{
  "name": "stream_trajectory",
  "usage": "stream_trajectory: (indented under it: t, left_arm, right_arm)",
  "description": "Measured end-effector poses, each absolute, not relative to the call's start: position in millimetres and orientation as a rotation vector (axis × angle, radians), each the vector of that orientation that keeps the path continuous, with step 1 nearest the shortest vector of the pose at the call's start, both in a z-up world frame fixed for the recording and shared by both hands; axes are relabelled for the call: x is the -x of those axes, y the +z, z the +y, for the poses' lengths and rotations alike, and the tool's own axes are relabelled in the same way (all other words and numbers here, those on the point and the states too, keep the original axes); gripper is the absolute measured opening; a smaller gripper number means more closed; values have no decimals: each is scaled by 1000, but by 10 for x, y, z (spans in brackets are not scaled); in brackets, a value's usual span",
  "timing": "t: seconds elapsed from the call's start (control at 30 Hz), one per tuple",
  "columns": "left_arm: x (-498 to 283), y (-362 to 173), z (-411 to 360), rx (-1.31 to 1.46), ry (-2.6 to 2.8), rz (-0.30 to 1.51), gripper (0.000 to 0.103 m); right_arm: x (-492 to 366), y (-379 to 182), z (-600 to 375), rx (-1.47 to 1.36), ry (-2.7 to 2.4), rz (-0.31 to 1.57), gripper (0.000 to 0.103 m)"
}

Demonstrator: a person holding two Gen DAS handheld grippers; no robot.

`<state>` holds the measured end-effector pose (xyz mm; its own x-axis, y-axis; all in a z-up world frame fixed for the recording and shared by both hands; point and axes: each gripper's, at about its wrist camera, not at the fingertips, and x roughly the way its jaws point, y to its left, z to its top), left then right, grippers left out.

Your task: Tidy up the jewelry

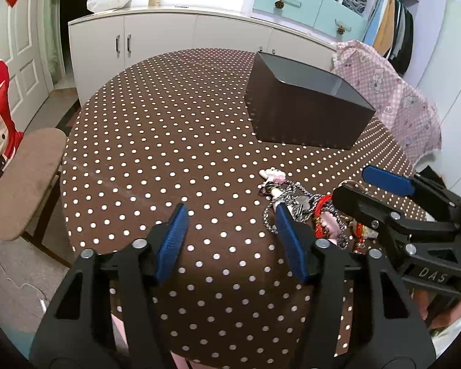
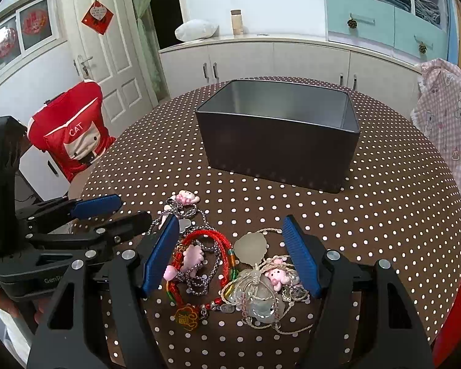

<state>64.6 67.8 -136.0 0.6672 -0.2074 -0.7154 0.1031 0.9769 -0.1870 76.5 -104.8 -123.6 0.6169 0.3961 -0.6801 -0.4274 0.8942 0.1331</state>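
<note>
A pile of jewelry [image 2: 224,264] lies on the polka-dot table near its front edge: a red cord bracelet [image 2: 206,240], a silver chain [image 2: 199,279], pink charms and a pale stone pendant [image 2: 250,247]. An open dark grey box [image 2: 276,135] stands behind it, seemingly with nothing inside. My right gripper [image 2: 232,233] is open, its blue pads either side of the pile, just above it. My left gripper [image 1: 230,215] is open and empty over bare tablecloth, left of the pile [image 1: 304,209]. The right gripper [image 1: 368,190] shows in the left wrist view over the jewelry.
The round table [image 1: 156,141] has a brown white-dotted cloth. A stool [image 1: 24,181] and a chair with a red cover [image 2: 73,135] stand at the left. A pink patterned cloth [image 2: 445,110] hangs at the right. White cabinets [image 2: 261,58] line the back wall.
</note>
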Motion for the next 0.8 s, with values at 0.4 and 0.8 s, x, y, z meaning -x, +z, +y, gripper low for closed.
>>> stream_trajectory:
  t: [0.4,0.8]
  left_arm:
    - [-726,-1382,437,-59,-149,841,57]
    - [-784,-1352,298,-116,-201,848,6]
  right_arm:
    - [-780,-1268,-1078,39,465,779,66]
    - [-782,-1246,-1103,43,452,764,66]
